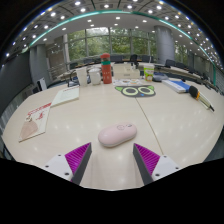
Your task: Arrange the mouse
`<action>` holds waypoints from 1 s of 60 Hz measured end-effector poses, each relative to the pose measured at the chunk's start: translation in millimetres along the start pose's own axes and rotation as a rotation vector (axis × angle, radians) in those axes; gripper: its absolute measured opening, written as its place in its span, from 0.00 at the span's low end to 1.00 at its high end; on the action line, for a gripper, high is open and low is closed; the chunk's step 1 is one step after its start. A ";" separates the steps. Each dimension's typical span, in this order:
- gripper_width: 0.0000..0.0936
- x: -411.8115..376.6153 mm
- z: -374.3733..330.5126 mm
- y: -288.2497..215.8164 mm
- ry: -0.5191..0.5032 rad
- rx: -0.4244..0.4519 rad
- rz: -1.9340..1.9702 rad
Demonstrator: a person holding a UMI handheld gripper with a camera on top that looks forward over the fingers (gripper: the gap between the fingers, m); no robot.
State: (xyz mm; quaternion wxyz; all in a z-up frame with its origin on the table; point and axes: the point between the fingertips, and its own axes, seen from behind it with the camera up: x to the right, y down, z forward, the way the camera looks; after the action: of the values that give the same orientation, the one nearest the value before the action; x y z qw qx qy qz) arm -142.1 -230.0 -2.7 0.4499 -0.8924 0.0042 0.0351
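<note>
A pale pink mouse [117, 134] lies on the beige table [100, 110], just ahead of my fingers and roughly centred between them. My gripper [112, 158] is open, with its magenta pads [78, 156] spread wide and nothing between them. The mouse rests on the table, a short gap away from both fingertips.
A green and black mat [137, 91] lies further back. Papers [62, 97] and a small wooden piece [30, 128] sit to the left. Bottles and boxes [104, 70] stand at the far middle. A yellow-handled tool [201, 98] and a blue item [177, 85] lie at the right.
</note>
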 end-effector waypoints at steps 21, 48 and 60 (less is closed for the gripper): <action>0.90 -16.3 58.2 -34.9 0.004 -0.009 -0.031; 0.43 -26.9 95.1 -55.5 0.014 -0.024 -0.151; 0.34 -24.8 94.2 -65.2 -0.014 -0.072 -0.161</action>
State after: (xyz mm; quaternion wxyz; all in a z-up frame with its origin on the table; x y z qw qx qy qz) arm -169.9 -116.2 -4.5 0.4188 -0.9052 -0.0723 0.0052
